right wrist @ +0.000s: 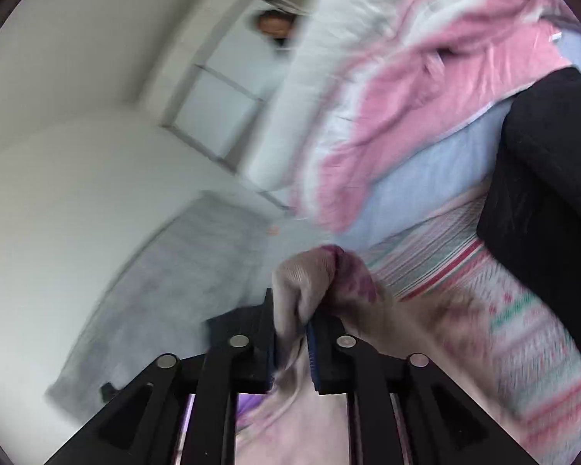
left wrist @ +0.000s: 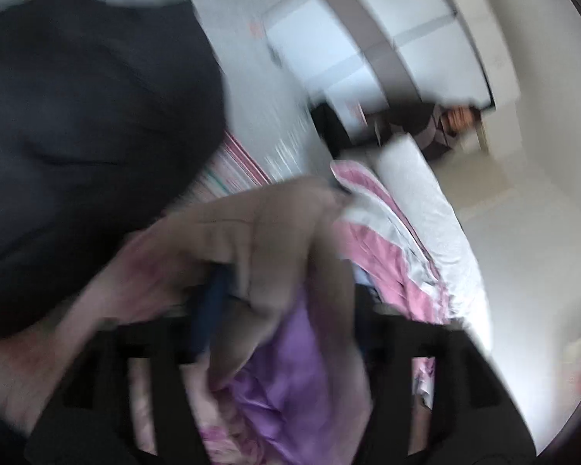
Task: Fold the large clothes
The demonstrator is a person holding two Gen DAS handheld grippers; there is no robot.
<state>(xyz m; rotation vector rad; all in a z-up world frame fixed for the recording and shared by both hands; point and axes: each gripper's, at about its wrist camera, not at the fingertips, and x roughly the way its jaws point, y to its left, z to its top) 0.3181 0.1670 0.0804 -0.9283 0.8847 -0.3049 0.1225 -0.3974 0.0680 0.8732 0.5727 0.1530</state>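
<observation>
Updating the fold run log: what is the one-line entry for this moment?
step: lifting garment | left gripper: shut on beige garment | right gripper: shut on beige garment | below: striped bedding | view: motion-blurred

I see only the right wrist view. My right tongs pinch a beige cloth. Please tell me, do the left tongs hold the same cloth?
Observer: In the left wrist view the left tongs have beige garment bunched between them; the blur hides whether they are closed.
Operator: Does the cloth show another colour there?
Observer: Yes, a purple lining hangs below the beige.
Operator: Is the black garment near the left side?
Observer: A large black garment fills the upper left of that view, beside the beige one.
</observation>
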